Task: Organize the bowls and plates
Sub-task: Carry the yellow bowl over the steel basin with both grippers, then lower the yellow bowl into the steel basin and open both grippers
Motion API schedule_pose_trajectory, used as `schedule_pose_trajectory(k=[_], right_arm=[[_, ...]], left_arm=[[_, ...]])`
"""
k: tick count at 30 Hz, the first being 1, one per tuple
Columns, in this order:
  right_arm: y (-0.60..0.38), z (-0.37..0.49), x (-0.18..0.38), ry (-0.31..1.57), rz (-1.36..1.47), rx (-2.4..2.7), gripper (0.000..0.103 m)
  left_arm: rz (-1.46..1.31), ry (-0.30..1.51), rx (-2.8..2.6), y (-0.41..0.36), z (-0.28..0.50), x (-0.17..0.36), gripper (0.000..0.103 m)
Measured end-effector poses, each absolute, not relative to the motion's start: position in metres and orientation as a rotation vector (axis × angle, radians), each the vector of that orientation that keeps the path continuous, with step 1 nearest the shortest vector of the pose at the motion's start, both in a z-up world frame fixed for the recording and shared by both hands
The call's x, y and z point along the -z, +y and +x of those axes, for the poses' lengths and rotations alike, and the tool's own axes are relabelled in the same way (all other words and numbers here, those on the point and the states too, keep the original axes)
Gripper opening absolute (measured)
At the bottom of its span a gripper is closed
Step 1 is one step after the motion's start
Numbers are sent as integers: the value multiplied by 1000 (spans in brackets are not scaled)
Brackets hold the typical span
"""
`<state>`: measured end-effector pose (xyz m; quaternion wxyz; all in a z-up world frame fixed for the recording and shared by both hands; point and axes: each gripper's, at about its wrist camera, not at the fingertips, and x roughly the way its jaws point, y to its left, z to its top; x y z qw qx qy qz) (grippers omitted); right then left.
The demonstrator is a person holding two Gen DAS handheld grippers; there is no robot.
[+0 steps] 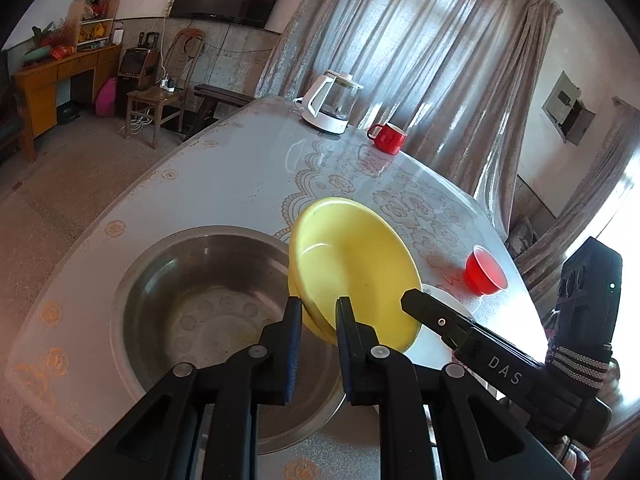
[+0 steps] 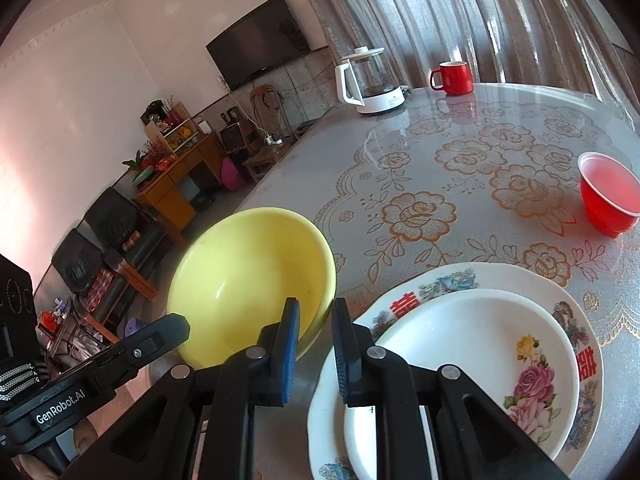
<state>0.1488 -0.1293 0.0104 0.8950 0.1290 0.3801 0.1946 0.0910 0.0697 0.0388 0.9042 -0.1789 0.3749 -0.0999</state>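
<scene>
Item: yellow bowl (image 1: 352,264), held tilted in the air above the right rim of the steel basin (image 1: 160,272), mouth turned away from the basin. Left gripper (image 1: 320,304): jaws clamped on the bowl's near wall, which is probably what keeps it at that angle. Right gripper (image 2: 316,308): jaws straddle the opposite rim, narrowly apart; whether they press on it cannot be told. The double hold suggests a handover or a steadied carry. To the right of the basin: a flower-patterned plate (image 2: 440,276) with a white dish (image 2: 460,340) nested on it, likely the stack being built. Beyond that, further from the basin: a red cup (image 2: 608,196). Far across the table (image 2: 440,128) from the basin: a kettle (image 1: 330,106) and a red mug (image 1: 388,138), out of the way.
</scene>
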Motion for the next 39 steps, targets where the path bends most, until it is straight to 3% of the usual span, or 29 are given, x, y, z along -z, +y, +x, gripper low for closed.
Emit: schedule_pose_trajectory(k=[28,39], right_arm=[[-58,143,12,879,158,-537,15],[-48,143,22,902,131,-538,17]], left_arm=[[-502,811,91,134,64,-8,16],[-433,815,45,133,64,1,17]])
